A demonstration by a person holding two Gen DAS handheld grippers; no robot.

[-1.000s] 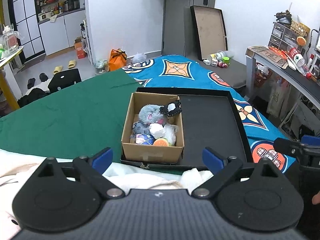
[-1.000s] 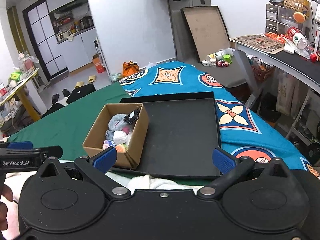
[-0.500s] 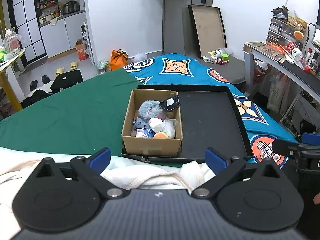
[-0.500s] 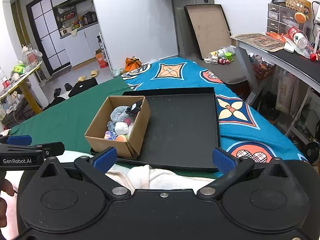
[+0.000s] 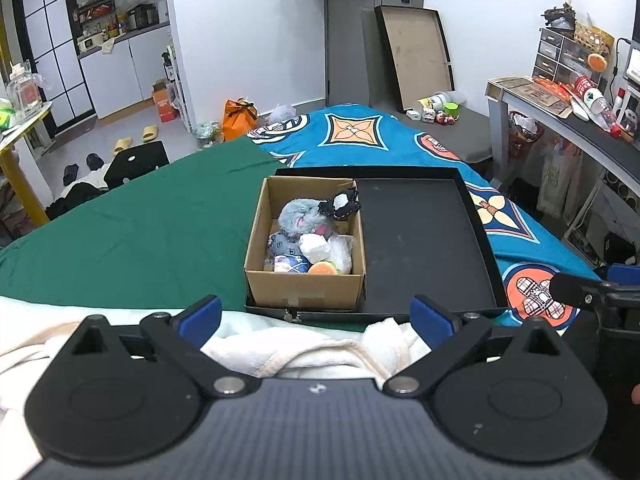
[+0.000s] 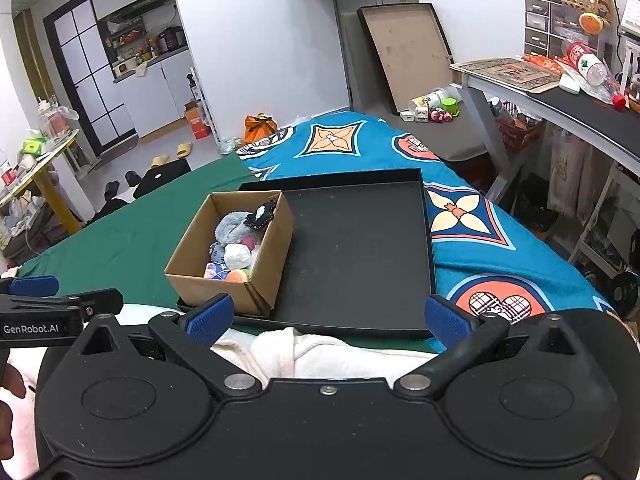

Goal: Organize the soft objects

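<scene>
Both claws released, holding nothing: left claw and right claw hover over the white towel at the bed's near edge.

Soft objects piled in one cardboard box, sitting in the near left corner of one black tray on the bed.

Risks, as a judgement: dragging neighbours out when lifting from a tight heap; nudging the light box; snagging the towel on approach.

Count: roughly six or seven soft items, overlapping, exact number unclear.

cardboard box of soft toys in black tray, right hand-held gripper spread wide
</scene>
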